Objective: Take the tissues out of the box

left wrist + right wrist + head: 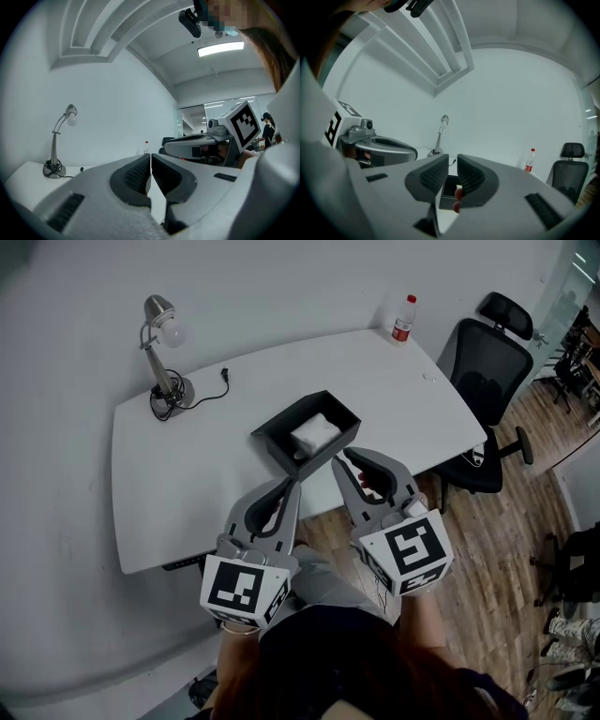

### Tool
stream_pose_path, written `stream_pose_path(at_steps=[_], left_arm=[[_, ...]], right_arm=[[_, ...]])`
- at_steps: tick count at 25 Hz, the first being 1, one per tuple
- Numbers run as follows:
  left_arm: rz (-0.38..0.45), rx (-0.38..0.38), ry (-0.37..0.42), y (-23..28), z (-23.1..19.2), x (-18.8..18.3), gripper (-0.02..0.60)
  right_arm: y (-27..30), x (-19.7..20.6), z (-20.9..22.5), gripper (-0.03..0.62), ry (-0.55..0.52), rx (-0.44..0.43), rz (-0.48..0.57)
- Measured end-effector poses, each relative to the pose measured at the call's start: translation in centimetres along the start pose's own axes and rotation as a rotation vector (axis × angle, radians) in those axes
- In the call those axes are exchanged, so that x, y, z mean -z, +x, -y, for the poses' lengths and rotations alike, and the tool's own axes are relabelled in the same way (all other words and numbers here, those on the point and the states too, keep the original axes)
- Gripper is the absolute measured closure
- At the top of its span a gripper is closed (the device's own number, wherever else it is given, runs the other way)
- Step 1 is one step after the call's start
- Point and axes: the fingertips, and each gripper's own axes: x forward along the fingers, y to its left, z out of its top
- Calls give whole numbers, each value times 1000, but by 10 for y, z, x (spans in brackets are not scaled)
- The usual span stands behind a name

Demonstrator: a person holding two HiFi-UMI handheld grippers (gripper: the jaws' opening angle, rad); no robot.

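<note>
**Hovering at the table's near edge, both grippers short of the open box**

Facing the person, a white table [187, 493] with rounded corners carries a black open-topped box [272, 439] set cornerwise close to the near edge. The white tissues [315, 433] lie inside it, below the rim, toward the right-hand wall. Broad bare tabletop lies to the left of the box and behind it. A desk lamp [161, 352] stands at the far left corner with its cord and plug [223, 374] trailing toward the middle, well apart from the box. A red-labelled plastic bottle [403, 319] stands at the far right corner. A black office chair [483, 371] sits off the right end on the wooden floor [487, 549].

The left gripper [293, 482] points at the box's near corner, its tip just beside the rim in the head view; whether it touches cannot be told. In the left gripper view its jaws [150, 161] are pressed together with nothing between them. The right gripper [339, 457] reaches toward the box's right side, its tip over or just beside the near-right wall. In the right gripper view its jaws [453, 166] stand a little apart, released and empty, and the box [449, 187] shows through the gap beyond them. The two grippers lie near each other, with a narrow strip of floor and table edge between them.
</note>
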Motion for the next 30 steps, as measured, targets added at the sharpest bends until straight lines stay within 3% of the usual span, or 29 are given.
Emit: stream_pose_path(at_steps=[19, 30], left_arm=[[-37, 33, 16, 60, -53, 3, 555], [-55, 50, 1, 96, -84, 9, 555]], right_arm=[[76, 36, 32, 451, -7, -34, -132], [117, 75, 44, 387, -38, -80, -281]])
